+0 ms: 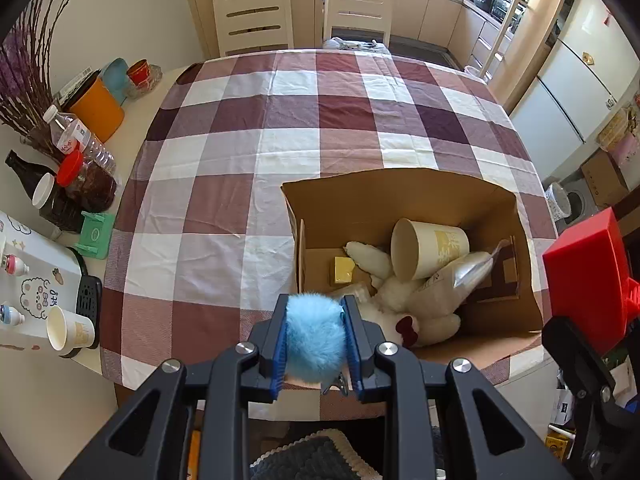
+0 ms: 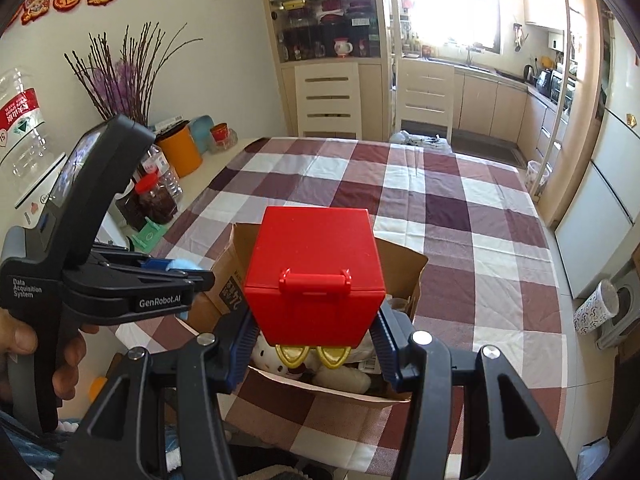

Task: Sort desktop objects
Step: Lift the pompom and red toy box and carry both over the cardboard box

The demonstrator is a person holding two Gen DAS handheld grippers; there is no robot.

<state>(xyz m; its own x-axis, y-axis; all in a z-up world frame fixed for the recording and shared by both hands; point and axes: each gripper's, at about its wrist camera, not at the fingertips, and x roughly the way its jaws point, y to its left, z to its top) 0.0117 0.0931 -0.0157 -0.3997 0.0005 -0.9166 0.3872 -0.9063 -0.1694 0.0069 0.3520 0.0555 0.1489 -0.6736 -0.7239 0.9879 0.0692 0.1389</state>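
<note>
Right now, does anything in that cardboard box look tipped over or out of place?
Yes. The paper cup in the cardboard box lies on its side, mouth open toward the left, resting on the white plush toy and a silver pouch. Everything inside is jumbled rather than stacked.

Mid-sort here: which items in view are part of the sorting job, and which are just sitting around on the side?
Job items:
- blue pom-pom in left gripper
- red box in right gripper
- cardboard box holding paper cup, plush toy, yellow block

Lying about:
- orange canister
- red-lidded jar
- green stand
</note>
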